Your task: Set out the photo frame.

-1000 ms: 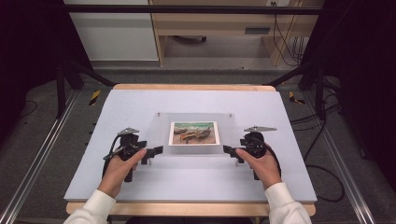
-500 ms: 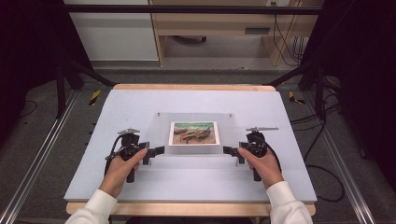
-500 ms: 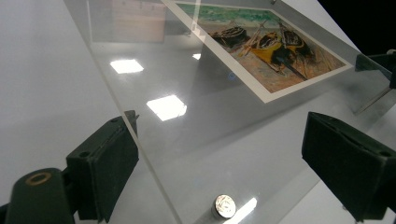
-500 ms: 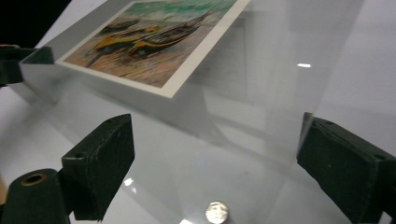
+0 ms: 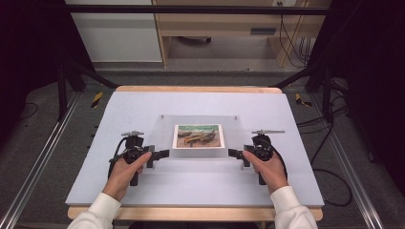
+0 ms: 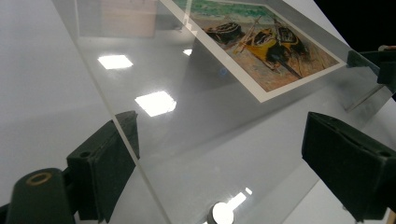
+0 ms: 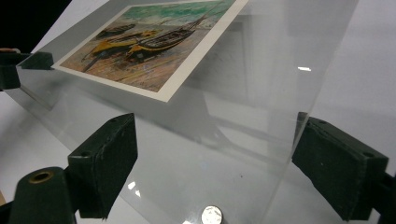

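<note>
A clear acrylic sheet [image 5: 165, 129] lies on the table over a picture of beached boats [image 5: 199, 136]. My left gripper [image 5: 157, 155] is at the sheet's near left corner and my right gripper [image 5: 236, 153] is at its near right corner. In the left gripper view the left gripper [image 6: 224, 158] is open, its jaws wide on either side of the sheet's corner [image 6: 187, 154], with the boat picture [image 6: 261, 42] beyond. The right gripper [image 7: 210, 163] is likewise open around the acrylic sheet [image 7: 224, 154]. A small silver stud [image 7: 211, 214] sits in that corner.
The white table top [image 5: 119, 109] has bare room on all sides of the sheet. Two small studs [image 5: 163, 116] mark the sheet's far corners. Black frame posts and cables stand off the table on the left and right, and the table's near edge runs just behind my hands.
</note>
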Motion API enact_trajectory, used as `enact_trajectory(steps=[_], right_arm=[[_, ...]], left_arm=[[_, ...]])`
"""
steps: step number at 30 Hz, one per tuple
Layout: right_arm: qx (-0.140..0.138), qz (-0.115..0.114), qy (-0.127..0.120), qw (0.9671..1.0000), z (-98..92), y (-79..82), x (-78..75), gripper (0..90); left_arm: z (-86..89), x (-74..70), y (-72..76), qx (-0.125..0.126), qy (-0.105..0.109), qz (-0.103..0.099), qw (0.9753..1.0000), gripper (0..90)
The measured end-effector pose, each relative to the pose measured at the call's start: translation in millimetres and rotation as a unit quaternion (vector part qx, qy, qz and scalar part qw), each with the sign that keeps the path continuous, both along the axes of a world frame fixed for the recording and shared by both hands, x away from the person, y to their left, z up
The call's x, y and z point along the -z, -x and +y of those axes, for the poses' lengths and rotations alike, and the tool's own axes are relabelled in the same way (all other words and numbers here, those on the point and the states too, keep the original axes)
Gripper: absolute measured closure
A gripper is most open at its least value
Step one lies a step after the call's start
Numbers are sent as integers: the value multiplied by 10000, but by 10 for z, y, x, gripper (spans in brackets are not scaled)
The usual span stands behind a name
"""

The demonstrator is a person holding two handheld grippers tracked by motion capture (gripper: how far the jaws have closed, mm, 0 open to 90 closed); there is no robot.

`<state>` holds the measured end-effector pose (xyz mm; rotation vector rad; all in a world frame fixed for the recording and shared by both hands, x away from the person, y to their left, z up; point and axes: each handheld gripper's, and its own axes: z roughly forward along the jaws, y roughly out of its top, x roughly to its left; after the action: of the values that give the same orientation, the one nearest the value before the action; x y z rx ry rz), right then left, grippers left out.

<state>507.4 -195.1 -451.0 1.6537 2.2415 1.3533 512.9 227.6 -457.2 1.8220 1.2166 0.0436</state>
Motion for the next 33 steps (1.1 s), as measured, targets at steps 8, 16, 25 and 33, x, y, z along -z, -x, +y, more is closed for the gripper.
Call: enact_trajectory(steps=[8, 16, 25, 33], right_arm=[[17, -91, 69, 9999, 5, -19, -13, 155], [165, -392, 294, 9987, 54, -215, -74, 181], [209, -632, 483, 9966, 89, -339, -98, 187], [191, -810, 673, 9943, 119, -245, -114, 201]], left_arm=[[-8, -45, -53, -116, -87, -7, 9999, 154], [-40, -143, -270, -330, -273, -496, 9979, 198], [-46, -120, -368, -474, -261, -697, 9961, 237], [-44, -75, -276, -534, -234, -752, 9955, 244]])
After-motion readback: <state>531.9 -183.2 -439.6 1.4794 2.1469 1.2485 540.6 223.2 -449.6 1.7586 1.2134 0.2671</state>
